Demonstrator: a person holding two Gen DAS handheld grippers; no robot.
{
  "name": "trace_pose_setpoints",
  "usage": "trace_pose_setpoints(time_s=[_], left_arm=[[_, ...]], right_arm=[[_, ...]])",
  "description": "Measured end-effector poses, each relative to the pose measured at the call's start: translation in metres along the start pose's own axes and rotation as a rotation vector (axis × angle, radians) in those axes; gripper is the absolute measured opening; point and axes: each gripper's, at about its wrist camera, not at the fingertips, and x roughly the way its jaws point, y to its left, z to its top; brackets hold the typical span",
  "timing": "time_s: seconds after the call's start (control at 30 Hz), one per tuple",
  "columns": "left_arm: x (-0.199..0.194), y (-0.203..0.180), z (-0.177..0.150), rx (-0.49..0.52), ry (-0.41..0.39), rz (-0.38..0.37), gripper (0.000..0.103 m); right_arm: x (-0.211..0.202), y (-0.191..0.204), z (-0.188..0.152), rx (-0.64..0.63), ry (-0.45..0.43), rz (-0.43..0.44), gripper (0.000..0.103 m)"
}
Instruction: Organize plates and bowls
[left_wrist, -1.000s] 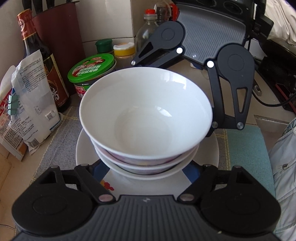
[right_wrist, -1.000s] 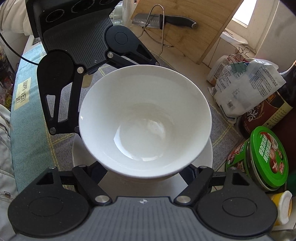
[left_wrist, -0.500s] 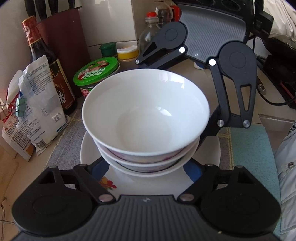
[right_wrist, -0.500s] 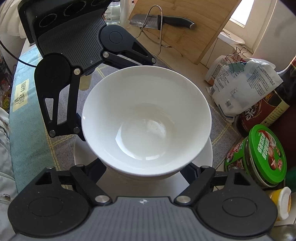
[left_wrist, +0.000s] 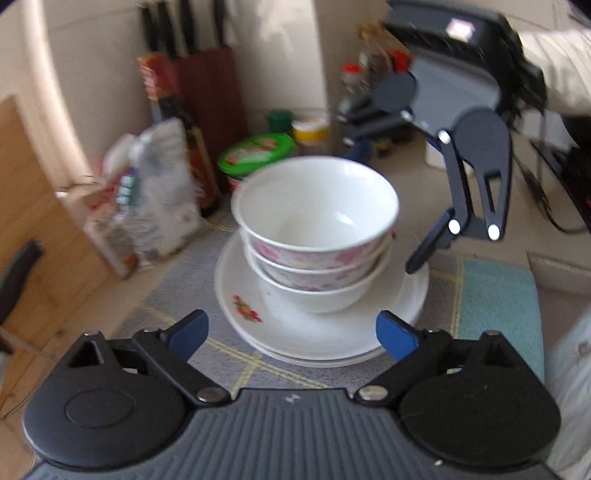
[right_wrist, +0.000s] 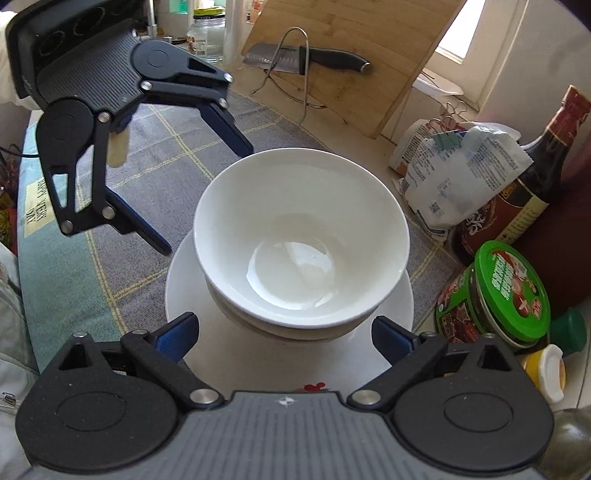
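Note:
Three white bowls (left_wrist: 317, 229) with pink flowers outside are nested on stacked white plates (left_wrist: 321, 332), which lie on a grey checked mat. My left gripper (left_wrist: 291, 332) is drawn back over the plates' near rim, jaws opening, nothing between the blue pads. From the right wrist view the top bowl (right_wrist: 301, 251) stands just ahead of my right gripper (right_wrist: 284, 330), whose jaws are opening wide, pads clear of the bowls over the plate (right_wrist: 404, 295). The two grippers face each other: the left gripper (right_wrist: 203, 195) is beyond the stack there, the right gripper (left_wrist: 388, 203) here.
A green-lidded jar (right_wrist: 509, 291), a dark sauce bottle (right_wrist: 517, 192) and clipped bags (right_wrist: 454, 173) crowd one side of the stack. A wooden board with a knife (right_wrist: 314, 59) and a wire rack stand behind. A knife block (left_wrist: 210, 96) is against the wall. A teal cloth (left_wrist: 495, 306) borders the mat.
Both grippers have opened and let go of the top bowl, which now rests in the stack. My left gripper has pulled back and up; the right has backed off slightly.

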Motion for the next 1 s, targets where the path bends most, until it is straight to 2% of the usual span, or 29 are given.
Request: trace_pose_setpoints(time_s=[0.1, 0.23, 0.4, 0.47, 0.57, 0.73, 0.87, 1.0], left_arm=[[-0.024, 0.007, -0.002, -0.091, -0.102, 0.124, 0.102], [-0.047, 0.011, -0.011, -0.176, -0.209, 0.253, 0.102], [-0.074, 0.004, -0.026, -0.259, -0.288, 0.286, 0.102], [-0.083, 0.002, -0.031, -0.302, -0.276, 0.282, 0.102], [-0.095, -0.001, -0.036, -0.362, -0.192, 0.303, 0.102], [-0.112, 0.0, -0.043, -0.456, -0.125, 0.253, 0.102], [-0.121, -0.006, -0.041, -0.455, -0.085, 0.265, 0.102], [-0.125, -0.01, -0.037, -0.484, -0.051, 0.283, 0.102]], right_arm=[[-0.009, 0.01, 0.002, 0.076, 0.002, -0.053, 0.102], [-0.017, 0.031, 0.009, 0.19, 0.007, -0.112, 0.103], [-0.018, 0.064, 0.023, 0.382, 0.036, -0.204, 0.103], [-0.019, 0.082, 0.029, 0.459, 0.06, -0.28, 0.103], [-0.024, 0.108, 0.034, 0.585, 0.084, -0.397, 0.103], [-0.038, 0.142, 0.034, 0.773, 0.097, -0.548, 0.103], [-0.055, 0.159, 0.027, 0.922, 0.045, -0.6, 0.103], [-0.068, 0.166, 0.022, 1.019, -0.001, -0.634, 0.103]])
